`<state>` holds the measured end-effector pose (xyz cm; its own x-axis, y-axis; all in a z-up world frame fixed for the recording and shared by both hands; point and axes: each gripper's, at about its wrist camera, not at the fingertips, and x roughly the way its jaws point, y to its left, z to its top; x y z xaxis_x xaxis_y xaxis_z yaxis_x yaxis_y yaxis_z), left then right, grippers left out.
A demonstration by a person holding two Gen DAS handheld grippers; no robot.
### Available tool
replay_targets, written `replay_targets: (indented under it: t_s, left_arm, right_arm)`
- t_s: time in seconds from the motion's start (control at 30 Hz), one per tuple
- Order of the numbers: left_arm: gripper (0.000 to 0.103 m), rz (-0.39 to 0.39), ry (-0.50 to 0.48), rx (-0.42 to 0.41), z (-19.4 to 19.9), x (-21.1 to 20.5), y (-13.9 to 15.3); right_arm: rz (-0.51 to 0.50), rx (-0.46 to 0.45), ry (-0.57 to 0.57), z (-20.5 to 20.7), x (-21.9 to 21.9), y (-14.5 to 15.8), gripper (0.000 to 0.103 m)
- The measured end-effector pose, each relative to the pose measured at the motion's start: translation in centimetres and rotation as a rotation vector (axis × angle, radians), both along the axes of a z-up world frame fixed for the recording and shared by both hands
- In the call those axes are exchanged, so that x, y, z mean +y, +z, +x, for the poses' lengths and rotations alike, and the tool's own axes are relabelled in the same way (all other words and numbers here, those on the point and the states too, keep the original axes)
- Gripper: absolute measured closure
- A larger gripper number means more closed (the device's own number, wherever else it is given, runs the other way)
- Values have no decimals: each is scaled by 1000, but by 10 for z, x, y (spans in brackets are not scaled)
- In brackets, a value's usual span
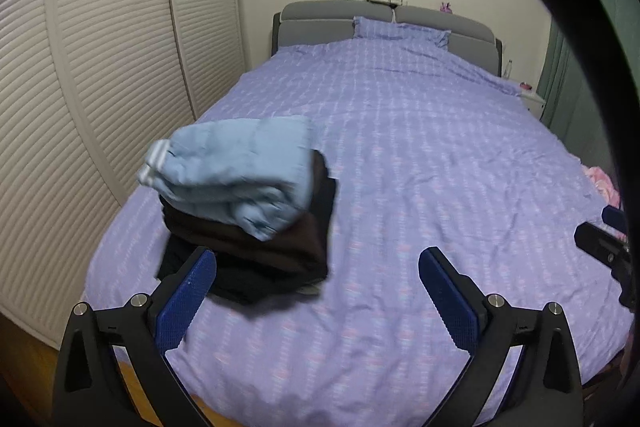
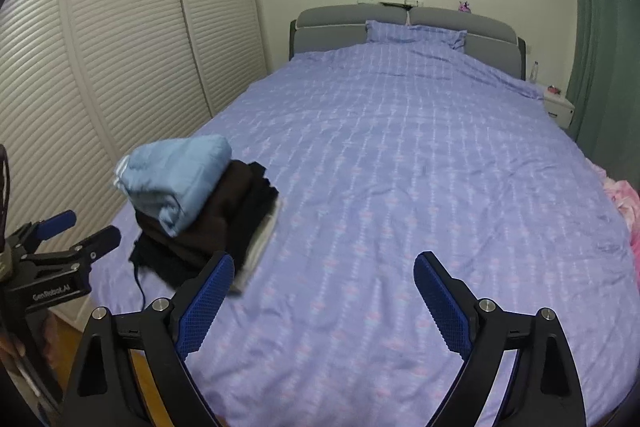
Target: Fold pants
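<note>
A stack of folded clothes sits on the left side of the bed. Folded light blue pants (image 1: 236, 171) lie on top of dark brown and black folded garments (image 1: 272, 247). The stack also shows in the right wrist view (image 2: 180, 179). My left gripper (image 1: 316, 267) is open and empty, held above the bed just in front of the stack. My right gripper (image 2: 324, 271) is open and empty, to the right of the stack. The left gripper shows in the right wrist view (image 2: 76, 227), open.
The bed (image 1: 420, 155) has a purple patterned cover and a pillow (image 1: 400, 29) at the grey headboard. Slatted wardrobe doors (image 1: 100, 67) stand on the left. A pink cloth (image 2: 624, 203) lies at the bed's right edge. A white nightstand (image 2: 558, 109) and a green curtain are at the far right.
</note>
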<state>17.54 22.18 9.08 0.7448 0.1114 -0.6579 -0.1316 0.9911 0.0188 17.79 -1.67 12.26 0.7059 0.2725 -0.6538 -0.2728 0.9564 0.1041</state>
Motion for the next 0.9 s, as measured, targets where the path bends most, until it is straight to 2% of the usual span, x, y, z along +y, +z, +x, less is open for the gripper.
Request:
replay_targets:
  t_s: [0.2,0.43,0.63,0.8,0.9]
  left_arm:
    - [0,2,-21,-54,-39,-65,-29]
    - [0,15,-79,-100,-57,-112,-94]
    - [0,20,-140,-134,-55,-134,-147]
    - [0,-14,-172,-148,-56,-142,-166]
    - [0,12,-183,-184,-68,-147,-162]
  right_arm:
    - [28,-22,-32,-32,-66,-28,4]
    - [64,-46,-86,-53,-114,-107,4]
    - [56,-81,-152,-67,-138,-159,4]
    - [51,-111,-203,-81,-150,-183,4]
    - [74,-142,-215,-95,-158,-182,4]
